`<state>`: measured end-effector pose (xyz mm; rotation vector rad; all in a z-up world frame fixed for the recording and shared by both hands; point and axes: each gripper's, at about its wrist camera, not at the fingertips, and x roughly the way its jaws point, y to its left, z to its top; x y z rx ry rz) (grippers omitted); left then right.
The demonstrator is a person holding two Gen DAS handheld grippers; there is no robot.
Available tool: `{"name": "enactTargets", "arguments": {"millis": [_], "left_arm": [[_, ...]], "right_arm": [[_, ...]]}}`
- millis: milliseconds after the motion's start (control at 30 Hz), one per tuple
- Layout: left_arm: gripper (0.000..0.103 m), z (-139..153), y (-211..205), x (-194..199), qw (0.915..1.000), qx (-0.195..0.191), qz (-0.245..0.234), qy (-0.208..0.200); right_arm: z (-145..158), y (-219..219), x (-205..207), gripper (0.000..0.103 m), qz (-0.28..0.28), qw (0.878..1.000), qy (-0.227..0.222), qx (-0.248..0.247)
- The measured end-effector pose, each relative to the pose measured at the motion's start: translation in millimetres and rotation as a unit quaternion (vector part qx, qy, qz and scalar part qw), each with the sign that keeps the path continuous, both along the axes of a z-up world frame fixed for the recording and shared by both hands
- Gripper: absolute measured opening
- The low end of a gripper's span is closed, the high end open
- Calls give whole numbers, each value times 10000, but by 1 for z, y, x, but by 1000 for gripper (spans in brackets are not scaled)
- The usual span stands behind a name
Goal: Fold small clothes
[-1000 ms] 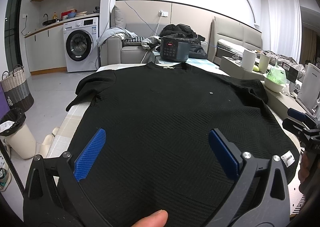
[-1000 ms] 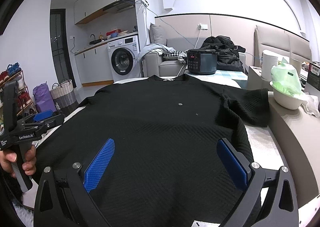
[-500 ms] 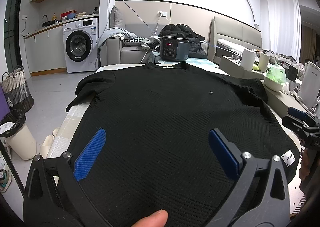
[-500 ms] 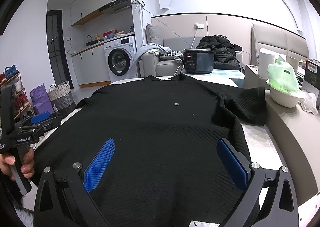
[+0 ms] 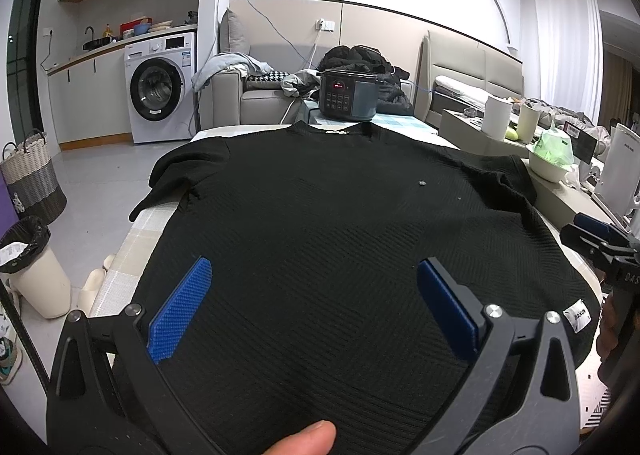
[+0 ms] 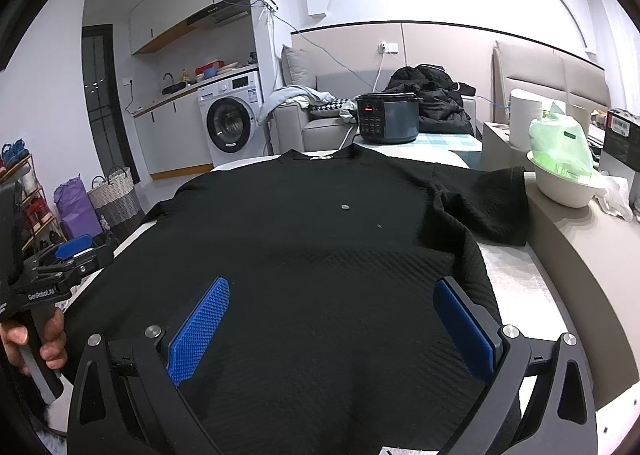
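A black short-sleeved knit shirt [image 5: 320,215] lies flat on the table, collar at the far end, hem near me; it also shows in the right wrist view [image 6: 312,239]. Its left sleeve hangs over the table's left edge; its right sleeve [image 6: 484,203] lies bunched. My left gripper [image 5: 314,295] is open and empty above the hem's left part. My right gripper [image 6: 332,315] is open and empty above the hem's right part. A white label [image 5: 577,315] sits at the hem's right corner. Each gripper also shows at the other view's edge.
A dark rice cooker [image 5: 347,99] stands beyond the collar. A white bowl with a green bag [image 6: 562,175] sits on the side counter at the right. A bin [image 5: 30,267] and a basket [image 5: 30,179] stand on the floor at the left.
Both grippers have shifted slightly; the right wrist view has risen a little. Both stay open. The shirt has not moved.
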<state>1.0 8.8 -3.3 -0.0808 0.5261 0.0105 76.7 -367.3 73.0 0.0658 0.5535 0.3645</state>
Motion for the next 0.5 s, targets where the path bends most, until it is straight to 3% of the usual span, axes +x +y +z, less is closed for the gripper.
{"name": "enactTargets", "arguments": {"millis": [333,500], "left_arm": [[102,3,4,9,9999,-123,-18,-28],[102,5,8,21,9998,-175,23,75]], "right_arm": [[7,-14,18,103,-508,9985,203,76],[9,-45,42,103,-820,9920,658,703]]}}
